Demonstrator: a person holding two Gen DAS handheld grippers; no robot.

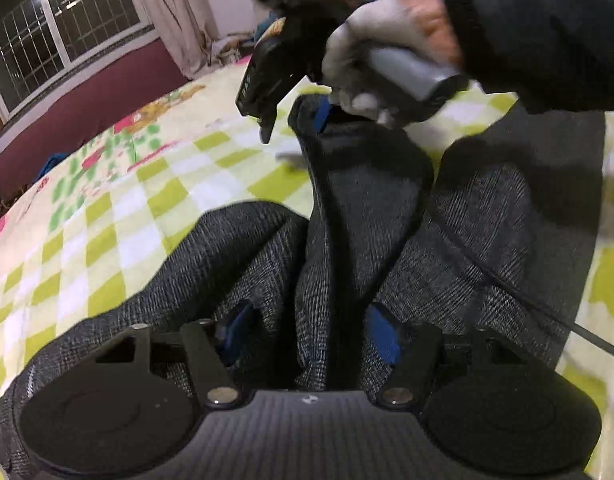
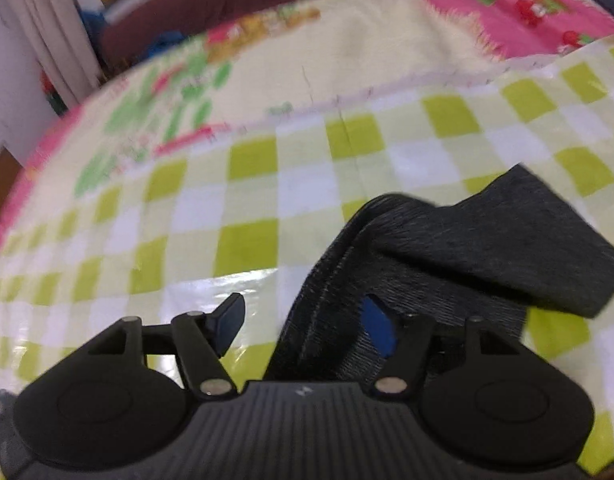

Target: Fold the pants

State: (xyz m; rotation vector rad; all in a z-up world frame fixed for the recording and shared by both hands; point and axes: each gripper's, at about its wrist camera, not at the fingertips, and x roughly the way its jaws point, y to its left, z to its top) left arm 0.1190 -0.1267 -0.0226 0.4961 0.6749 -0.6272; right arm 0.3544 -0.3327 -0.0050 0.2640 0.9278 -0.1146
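On glossy checked cloth [image 2: 251, 248], rumpled woven-grey pants [image 1: 483, 216].

Green-checked cover [image 2: 251, 240], pink floral blanket [image 2: 527, 12], barred window [image 1: 47, 24] — perhaps curtains [image 1: 175, 12].

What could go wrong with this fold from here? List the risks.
1. A ridge of the pants stands bunched between the left gripper fingers; laid down like this, it could crease.
2. The right gripper stands open with cloth draped on one finger, so the leg end could drag along when it withdraws.
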